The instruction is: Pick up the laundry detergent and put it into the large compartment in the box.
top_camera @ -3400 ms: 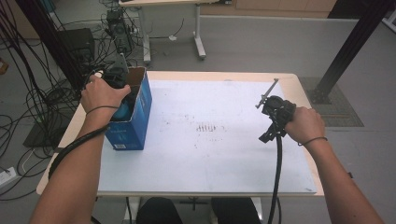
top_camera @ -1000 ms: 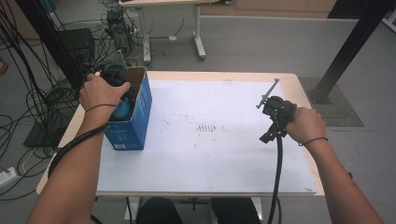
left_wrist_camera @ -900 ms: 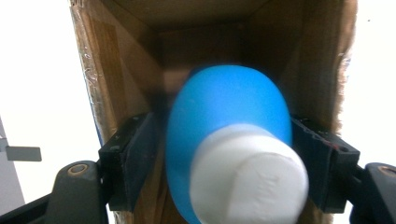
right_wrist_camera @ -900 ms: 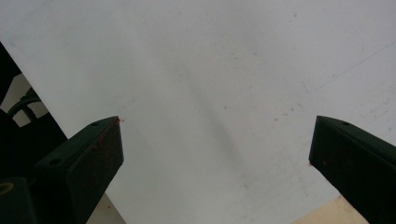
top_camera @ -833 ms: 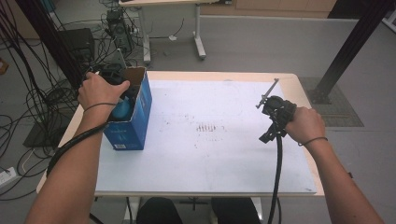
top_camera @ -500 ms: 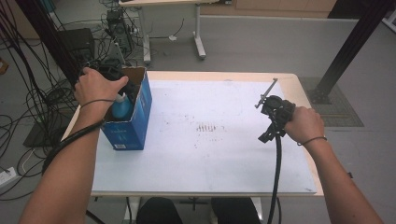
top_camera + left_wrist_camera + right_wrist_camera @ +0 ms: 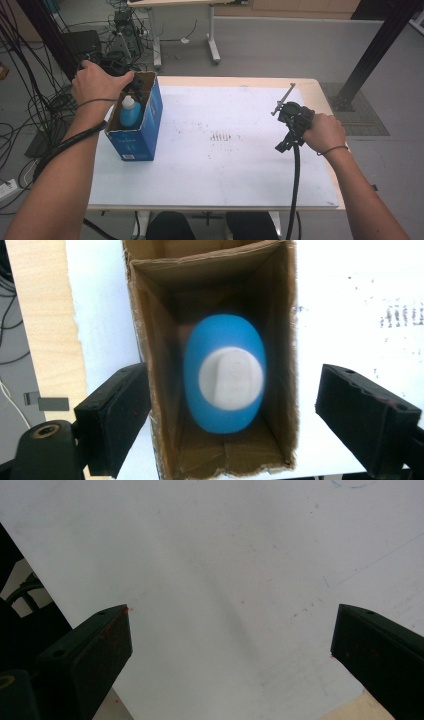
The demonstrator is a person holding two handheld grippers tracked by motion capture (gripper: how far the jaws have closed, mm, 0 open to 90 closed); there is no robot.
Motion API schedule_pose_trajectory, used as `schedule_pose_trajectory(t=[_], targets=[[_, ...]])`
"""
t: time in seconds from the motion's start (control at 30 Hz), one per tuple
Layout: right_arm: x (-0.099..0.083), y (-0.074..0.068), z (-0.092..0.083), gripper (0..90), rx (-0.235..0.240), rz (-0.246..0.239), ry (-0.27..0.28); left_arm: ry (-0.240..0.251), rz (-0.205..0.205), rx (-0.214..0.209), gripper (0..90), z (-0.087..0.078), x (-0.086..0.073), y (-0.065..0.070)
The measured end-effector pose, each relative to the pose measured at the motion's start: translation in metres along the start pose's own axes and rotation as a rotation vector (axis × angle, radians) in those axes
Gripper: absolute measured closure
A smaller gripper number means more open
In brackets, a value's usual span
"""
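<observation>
One blue bottle [image 7: 224, 374] with a white cap stands upright inside the open cardboard box [image 7: 136, 129], the landmark at the left end of the desk [image 7: 240, 175]. Left gripper [image 7: 231, 412] hangs directly above the box; its fingers [image 7: 114, 415] have just been opening and now stand spread wider than the box walls, clear of the bottle, nothing pressed between them. Right gripper [image 7: 289, 126], well apart from the box toward the desk's far right side, points at bare white desk surface; its fingers [image 7: 95, 650] are spread wide and hold nothing
</observation>
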State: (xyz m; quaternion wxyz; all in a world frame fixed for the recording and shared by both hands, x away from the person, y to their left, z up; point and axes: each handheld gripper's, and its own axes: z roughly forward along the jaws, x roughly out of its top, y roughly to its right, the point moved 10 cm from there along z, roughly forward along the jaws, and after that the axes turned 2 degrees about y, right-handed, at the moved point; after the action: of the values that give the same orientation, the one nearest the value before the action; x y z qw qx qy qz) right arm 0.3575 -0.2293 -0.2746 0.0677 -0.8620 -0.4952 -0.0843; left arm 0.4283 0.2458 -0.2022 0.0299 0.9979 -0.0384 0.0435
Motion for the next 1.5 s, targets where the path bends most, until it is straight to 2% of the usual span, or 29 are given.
schedule_pose_trajectory(t=[0.33,0.57,0.8,1.0,1.07,1.3,1.5], targets=[[0.003,-0.001,-0.001,2.9,-0.003,-0.009,0.001,0.009,0.063,-0.038,6.3,-0.011,-0.003,0.018],[0.005,0.000,-0.001,2.9,-0.004,-0.011,0.001,-0.026,0.134,-0.048,4.6,-0.014,-0.004,0.041],[0.005,0.000,-0.002,2.9,-0.007,-0.012,0.003,-0.028,0.221,-0.068,4.7,-0.021,-0.004,0.070],[0.004,0.001,-0.002,2.9,-0.005,-0.011,0.001,-0.031,0.300,-0.092,4.7,-0.026,-0.008,0.101],[0.003,0.001,-0.002,2.9,-0.005,-0.008,0.001,-0.028,0.330,-0.113,4.7,-0.027,-0.010,0.113],[0.002,0.001,-0.002,2.9,-0.004,-0.006,0.001,-0.035,0.392,-0.152,4.6,-0.027,-0.013,0.137],[0.003,0.001,-0.001,2.9,-0.005,-0.012,0.001,-0.054,0.444,-0.153,4.6,-0.019,-0.018,0.159]])
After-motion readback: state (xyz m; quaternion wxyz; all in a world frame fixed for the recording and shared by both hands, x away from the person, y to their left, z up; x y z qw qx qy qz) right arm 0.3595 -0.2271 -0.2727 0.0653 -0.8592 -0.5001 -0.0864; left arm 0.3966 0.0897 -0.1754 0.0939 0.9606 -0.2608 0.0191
